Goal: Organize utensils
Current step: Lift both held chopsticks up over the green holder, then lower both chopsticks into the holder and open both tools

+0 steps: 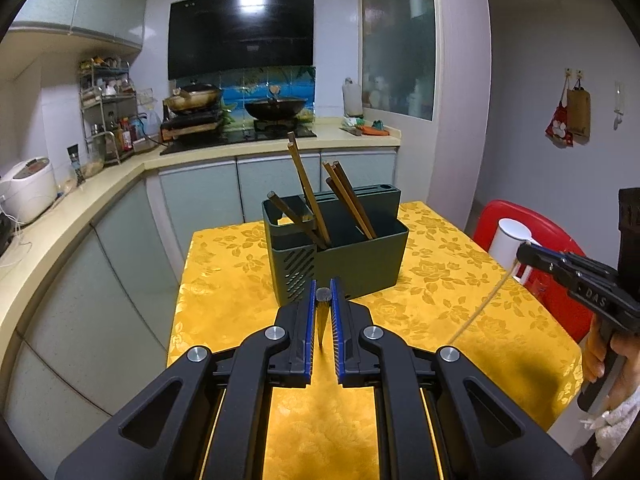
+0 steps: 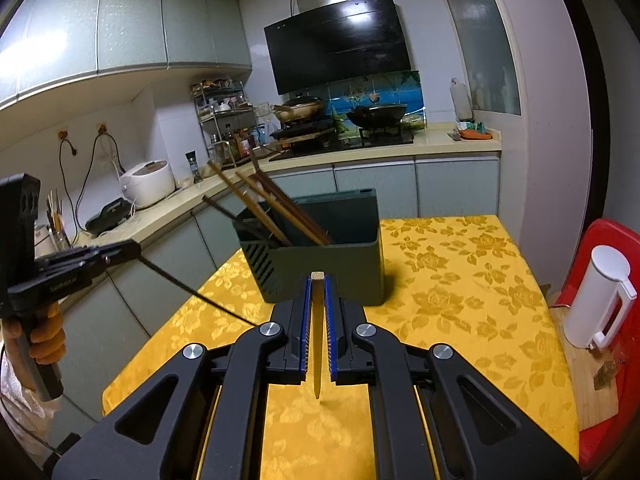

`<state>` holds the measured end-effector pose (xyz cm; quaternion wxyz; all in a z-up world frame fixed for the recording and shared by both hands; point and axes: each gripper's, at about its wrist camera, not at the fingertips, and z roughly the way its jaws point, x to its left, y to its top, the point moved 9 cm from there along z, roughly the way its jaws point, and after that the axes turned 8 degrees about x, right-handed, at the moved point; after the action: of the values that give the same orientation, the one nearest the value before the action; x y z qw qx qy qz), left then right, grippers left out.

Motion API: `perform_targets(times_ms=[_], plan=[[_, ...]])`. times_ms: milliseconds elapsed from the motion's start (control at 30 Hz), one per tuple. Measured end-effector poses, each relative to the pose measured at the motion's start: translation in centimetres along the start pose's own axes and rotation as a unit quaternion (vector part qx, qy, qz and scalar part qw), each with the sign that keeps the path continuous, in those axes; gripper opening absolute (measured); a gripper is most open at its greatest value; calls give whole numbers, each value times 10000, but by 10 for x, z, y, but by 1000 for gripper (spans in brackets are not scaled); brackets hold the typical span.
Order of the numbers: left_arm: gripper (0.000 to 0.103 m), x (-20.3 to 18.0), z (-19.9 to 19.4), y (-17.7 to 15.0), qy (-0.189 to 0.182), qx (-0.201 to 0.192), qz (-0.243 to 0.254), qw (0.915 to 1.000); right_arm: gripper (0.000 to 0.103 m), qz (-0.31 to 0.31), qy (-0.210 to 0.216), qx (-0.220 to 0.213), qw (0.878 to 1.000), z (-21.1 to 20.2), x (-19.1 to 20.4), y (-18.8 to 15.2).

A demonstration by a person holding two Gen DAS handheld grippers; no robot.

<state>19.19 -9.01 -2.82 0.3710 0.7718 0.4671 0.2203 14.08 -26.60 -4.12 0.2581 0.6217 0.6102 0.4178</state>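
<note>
A dark green utensil holder (image 1: 340, 252) stands on the yellow tablecloth (image 1: 248, 280) with several brown chopsticks (image 1: 308, 192) leaning inside. My left gripper (image 1: 322, 300) is shut on a dark chopstick (image 1: 322, 322), held upright just in front of the holder. My right gripper (image 2: 318, 280) is shut on a light wooden chopstick (image 2: 317, 336), also just in front of the holder (image 2: 320, 264). The right gripper shows at the right in the left wrist view (image 1: 524, 254), its pale chopstick (image 1: 480, 304) slanting down. The left gripper shows at the left in the right wrist view (image 2: 134, 248).
A white jug (image 2: 600, 300) stands on a wooden board over a red stool (image 2: 612, 248) right of the table. Kitchen counter (image 1: 80, 208) with a rice cooker (image 1: 30, 188), spice rack and stove with woks (image 1: 276, 108) lies behind and left.
</note>
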Motion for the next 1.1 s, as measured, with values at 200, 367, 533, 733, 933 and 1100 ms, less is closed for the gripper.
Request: perform_targets(times_ms=[200,367,533,733,933,1100], plan=[[7,1,3,15,-206,199,-17,9996,7,-35,9,-94,9999,0,-6,30],[7,-10,-7,43,-328,148,124,9993,7,-159,-76,-217,9996,-3,-8,56],[7,-22,-24,85,-530,-42,189,9984,7,-220,-153,-343,9991,-4,-13,85],[7,-32,-36,139,-531,-318,214,9979,7,-234,-167,-528,9982,-9,-17,110],[7,-36,-35,189,-579,-553,59,9968,7,-249,-172,-609,9977,-3,-21,131],[7,-40,-31,222,-444,-755,101,9961,7,-255,-201,-643,9974,4,-26,146]])
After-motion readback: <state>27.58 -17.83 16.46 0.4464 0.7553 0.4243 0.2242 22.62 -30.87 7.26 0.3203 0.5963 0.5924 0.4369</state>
